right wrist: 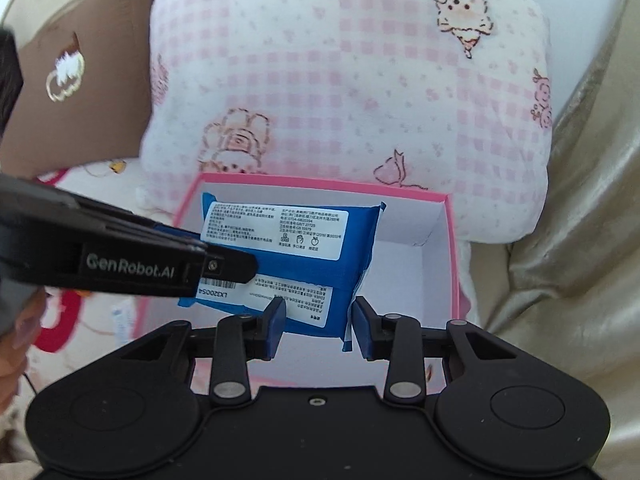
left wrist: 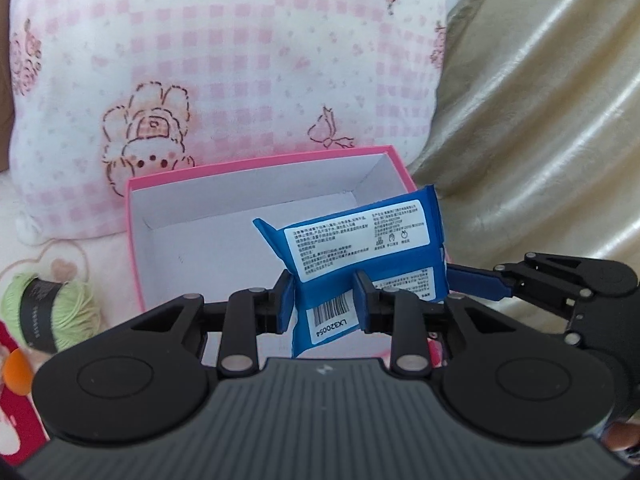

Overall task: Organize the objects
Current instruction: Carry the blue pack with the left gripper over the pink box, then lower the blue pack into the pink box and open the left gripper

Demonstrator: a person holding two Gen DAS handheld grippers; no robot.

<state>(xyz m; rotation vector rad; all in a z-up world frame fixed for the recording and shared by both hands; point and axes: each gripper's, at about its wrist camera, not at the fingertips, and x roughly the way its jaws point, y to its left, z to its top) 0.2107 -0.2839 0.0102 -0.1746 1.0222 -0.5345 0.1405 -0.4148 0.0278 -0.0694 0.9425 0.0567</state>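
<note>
A blue wipes packet (left wrist: 360, 252) with white labels is held over an open pink box (left wrist: 224, 224) with a white inside. My left gripper (left wrist: 324, 304) is shut on the packet's barcode end. My right gripper (right wrist: 320, 320) is shut on the packet's (right wrist: 296, 256) other end, above the box (right wrist: 416, 280). The left gripper comes in from the left in the right wrist view (right wrist: 224, 268). The right gripper's fingers (left wrist: 476, 280) show at the right in the left wrist view. The box looks empty inside.
A pink checked pillow (left wrist: 224, 60) lies behind the box. Green yarn (left wrist: 52, 312) and a red item (left wrist: 16, 420) lie left of the box. Gold fabric (left wrist: 540, 120) is to the right. A brown cushion (right wrist: 72, 80) is at the far left.
</note>
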